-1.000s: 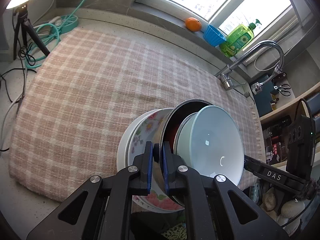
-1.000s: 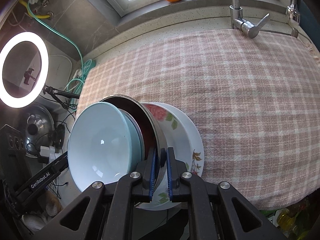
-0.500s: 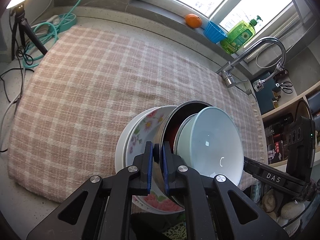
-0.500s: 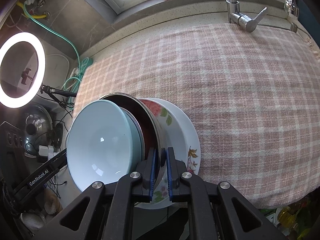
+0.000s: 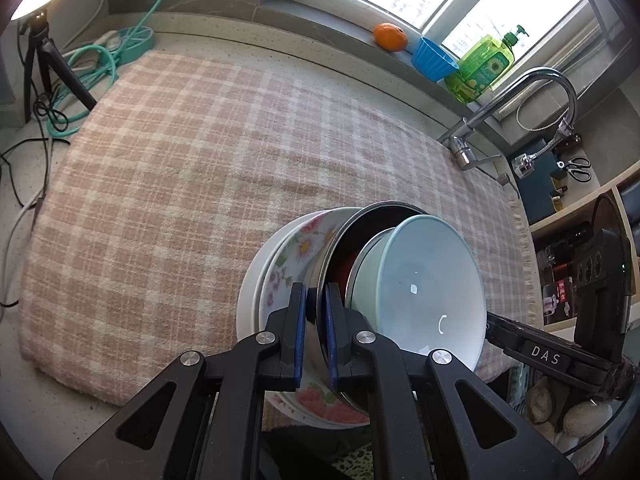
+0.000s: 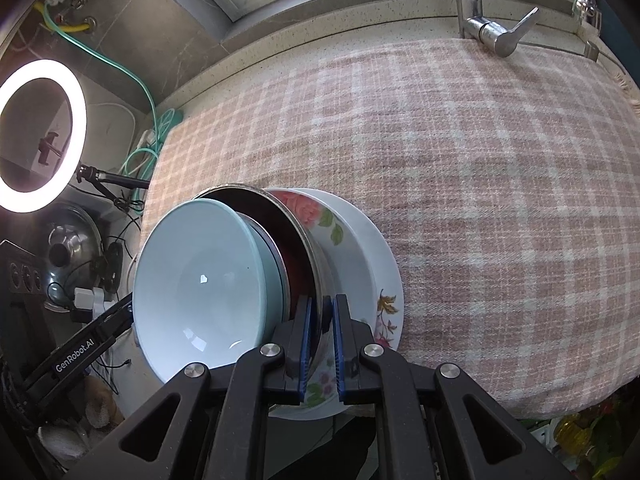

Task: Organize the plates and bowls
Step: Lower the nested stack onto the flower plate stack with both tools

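Left wrist view: the left gripper (image 5: pixel 316 334) has its jaws nearly closed, the blue pads pinching the thin rim of a steel bowl (image 5: pixel 362 224) and nothing else. The gripper points steeply down toward the near edge of the worktop. The steel bowl stands tilted on edge, its dark red inside facing 3 o'clock, and a pale blue bowl (image 5: pixel 420 292) is nested in it, mouth toward the camera and to the right. Behind the steel bowl, at 9 o'clock of it, lie a flowered plate (image 5: pixel 296 256) and a plain white plate (image 5: pixel 250 292), stacked against it. From the right wrist, the right gripper (image 6: pixel 320 342) is likewise almost shut on the same steel bowl (image 6: pixel 304 240) rim, also pointing steeply down; here the pale blue bowl (image 6: pixel 200 288) opens toward 8 o'clock and the flowered plate (image 6: pixel 316 216) and white plate (image 6: pixel 380 264) sit at 3 o'clock. The whole stack hangs over the near edge of a pink checked cloth (image 5: pixel 180 152) covering the worktop. At 1 o'clock, on the windowsill, an orange (image 5: pixel 390 37) lies beside a blue cup (image 5: pixel 434 58) and a green soap bottle (image 5: pixel 482 66); a tap (image 5: pixel 520 92) rises near them.
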